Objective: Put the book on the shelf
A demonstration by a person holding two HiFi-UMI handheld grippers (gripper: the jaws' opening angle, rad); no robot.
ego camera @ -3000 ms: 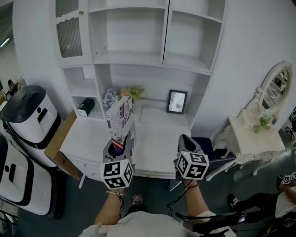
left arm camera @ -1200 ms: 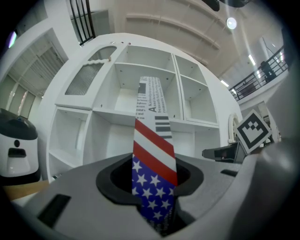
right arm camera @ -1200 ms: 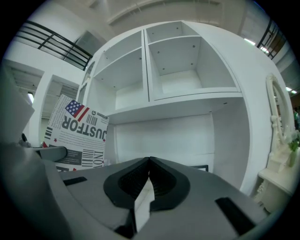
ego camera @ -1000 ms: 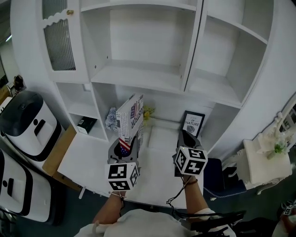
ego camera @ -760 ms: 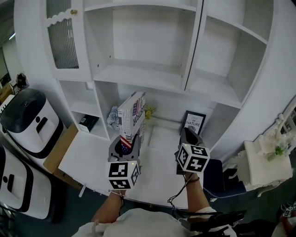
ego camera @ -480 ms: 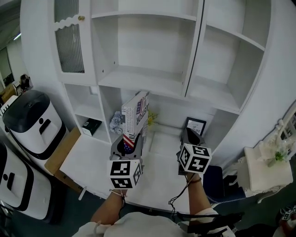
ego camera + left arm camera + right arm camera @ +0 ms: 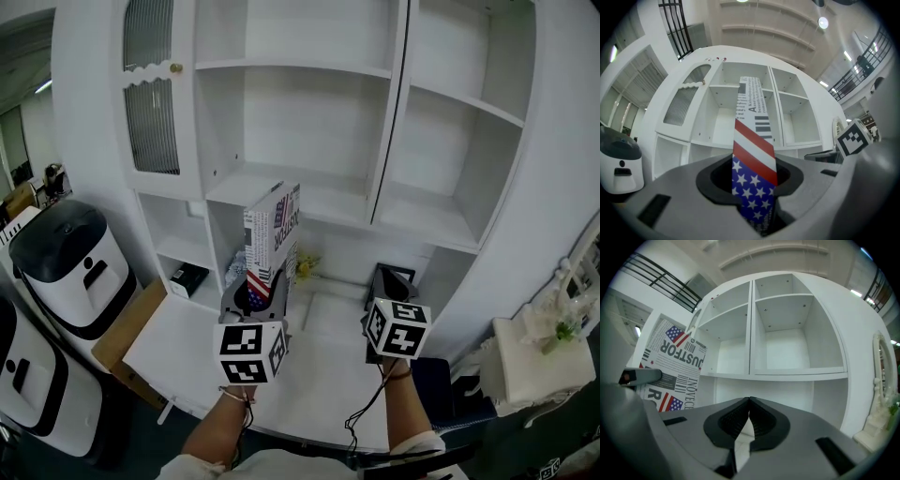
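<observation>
Against the wall stands the white shelf unit (image 7: 389, 122), its open compartments all bare above the desk (image 7: 314, 361). The lower left compartment, beside the ribbed-glass door (image 7: 150, 84), has a wide free board, and that looks the likely spot.

Over the desk, the book (image 7: 272, 234) stands upright in the air, printed like a newspaper with a stars-and-stripes band at its lower end. It touches nothing but the gripper under it. A second ago its top sat down by the niche with the flowers (image 7: 305, 267); now both hands have come up, and the top edge crosses the front lip of that free board. The book is still out in front of the unit, though, not inside it. By my reckoning the lift is nearly done: a little more height to clear the lip, then a push forward and a gentle set-down remain.

Below the book, the left gripper (image 7: 258, 289) pinches its striped bottom end, jaws parted only by the book's thickness, the flag pattern filling the gap between them. Held so low, the tall book could tip once it meets the board.

To the right, the right gripper (image 7: 389, 281) rides at about the same height, jaws pressed together on nothing, well apart from the book.
</observation>
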